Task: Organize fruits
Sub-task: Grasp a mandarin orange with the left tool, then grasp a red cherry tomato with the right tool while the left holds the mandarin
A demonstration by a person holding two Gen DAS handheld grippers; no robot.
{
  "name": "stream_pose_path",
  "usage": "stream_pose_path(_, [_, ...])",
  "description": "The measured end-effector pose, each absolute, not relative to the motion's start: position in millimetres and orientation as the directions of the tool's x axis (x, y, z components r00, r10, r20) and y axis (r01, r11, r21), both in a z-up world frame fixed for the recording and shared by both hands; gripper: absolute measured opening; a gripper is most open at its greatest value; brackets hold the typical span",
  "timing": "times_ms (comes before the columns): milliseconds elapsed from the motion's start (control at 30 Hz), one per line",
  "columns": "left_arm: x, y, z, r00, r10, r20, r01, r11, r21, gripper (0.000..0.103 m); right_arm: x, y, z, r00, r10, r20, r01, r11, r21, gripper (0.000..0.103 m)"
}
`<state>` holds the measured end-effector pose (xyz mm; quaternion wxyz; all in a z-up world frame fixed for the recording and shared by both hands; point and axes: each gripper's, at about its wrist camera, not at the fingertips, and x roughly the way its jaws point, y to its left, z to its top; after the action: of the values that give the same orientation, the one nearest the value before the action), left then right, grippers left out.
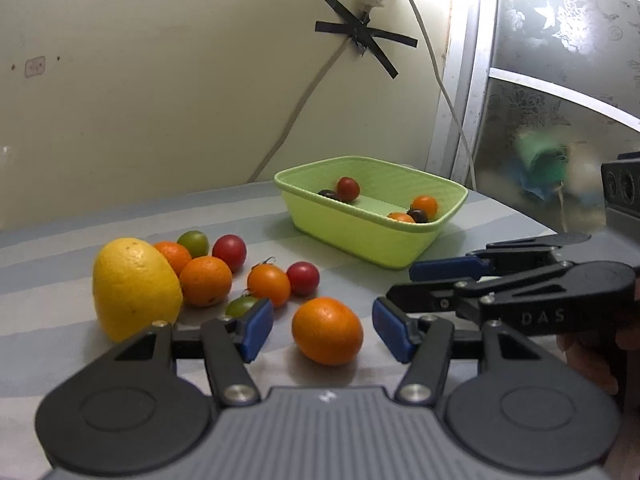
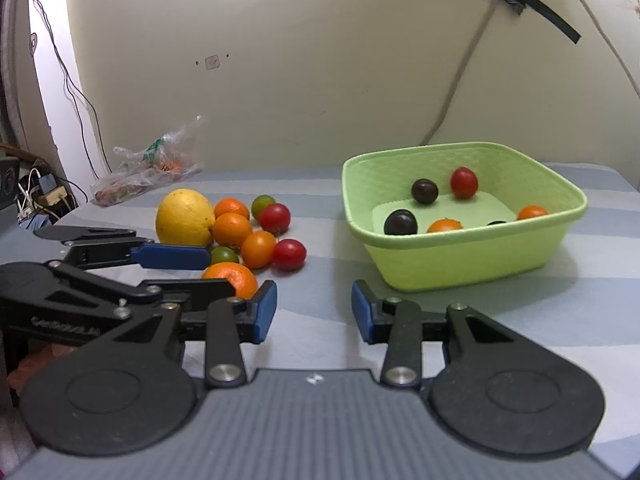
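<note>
- Left gripper [image 1: 323,330]: jaws apart, one pad on each side of the nearest orange fruit [image 1: 327,331], which lies on the striped surface [image 1: 60,280]; neither pad is seen pressing on it, so nothing is gripped.
- Right gripper [image 2: 314,311]: jaws apart and empty, over bare surface just in front of the green basket [image 2: 468,264].
- Task objects: a loose cluster on the surface comprising a yellow citrus [image 1: 136,286], further orange fruits, two red tomatoes and two green ones. The basket already holds several small fruits, red, dark and orange.
- Step in hand, as judged: the left gripper takes the nearest orange fruit for transfer to the basket.
- Good practice: centre the fruit between the pads before closing, so that both meet it across its widest part; a round, smooth fruit caught off-centre is likely to squirt forward into the cluster.
- Close gently; the skin will bruise under a hard pinch.
- Lift straight up before moving across; the green tomato [image 1: 240,306] lies just behind the left-hand pad [image 1: 256,330] and could be nudged.
- The right gripper sits close on the basket side; the path to the basket should be kept free of it.
</note>
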<state>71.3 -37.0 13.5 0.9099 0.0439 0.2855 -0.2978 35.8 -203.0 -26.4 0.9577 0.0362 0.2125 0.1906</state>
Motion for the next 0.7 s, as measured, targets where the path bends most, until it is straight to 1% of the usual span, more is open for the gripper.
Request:
stream_pose_path(100, [72.5, -45.4, 8.9, 0.644, -0.526, -0.556, 0.593, 0.802, -0.072, 0.053, 37.2, -203.2, -26.4, 0.835, 0.375, -0.403, -0.345, 0.927, 0.148, 0.044])
stream_pose_path(133, [71.4, -48.2, 7.0, 0.653, -0.512, -0.558, 0.59, 0.806, -0.049, 0.049, 37.8, -203.6, -26.2, 0.836, 0.371, -0.405, -0.341, 0.928, 0.148, 0.044])
stream_pose_path(167, [69.8, -49.8, 5.5, 0.673, -0.487, -0.557, 0.579, 0.815, -0.012, 0.041, 38.9, -204.4, -25.7, 0.835, 0.372, -0.406, -0.338, 0.928, 0.154, 0.044])
stream_pose_path(200, [69.7, -48.0, 5.6, 0.671, -0.49, -0.557, 0.585, 0.811, -0.009, 0.041, 40.5, -205.2, -25.2, 0.832, 0.378, -0.406, -0.339, 0.926, 0.166, 0.044])
stream_pose_path(267, [69.8, -38.7, 8.9, 0.656, -0.506, -0.56, 0.581, 0.812, -0.054, 0.041, 44.2, -206.0, -24.1, 0.823, 0.397, -0.406, -0.345, 0.918, 0.198, 0.044])
stream_pose_path(333, [65.9, -26.5, 12.5, 0.663, -0.511, -0.547, 0.572, 0.817, -0.069, 0.041, 48.8, -203.1, -22.8, 0.818, 0.41, -0.404, -0.353, 0.912, 0.21, 0.044])
stream_pose_path(433, [57.9, -5.1, 15.2, 0.679, -0.507, -0.532, 0.548, 0.831, -0.093, 0.041, 56.5, -190.4, -21.3, 0.808, 0.417, -0.415, -0.38, 0.909, 0.173, 0.044])
stream_pose_path(567, [58.1, 16.4, 9.5, 0.683, -0.482, -0.548, 0.494, 0.858, -0.139, 0.041, 70.0, -170.2, -19.2, 0.797, 0.408, -0.446, -0.409, 0.907, 0.099, 0.044])
stream_pose_path(700, [59.8, 26.0, 6.0, 0.682, -0.5, -0.533, 0.479, 0.857, -0.191, 0.041, 85.7, -157.7, -24.0, 0.774, 0.394, -0.495, -0.411, 0.908, 0.08, 0.043])
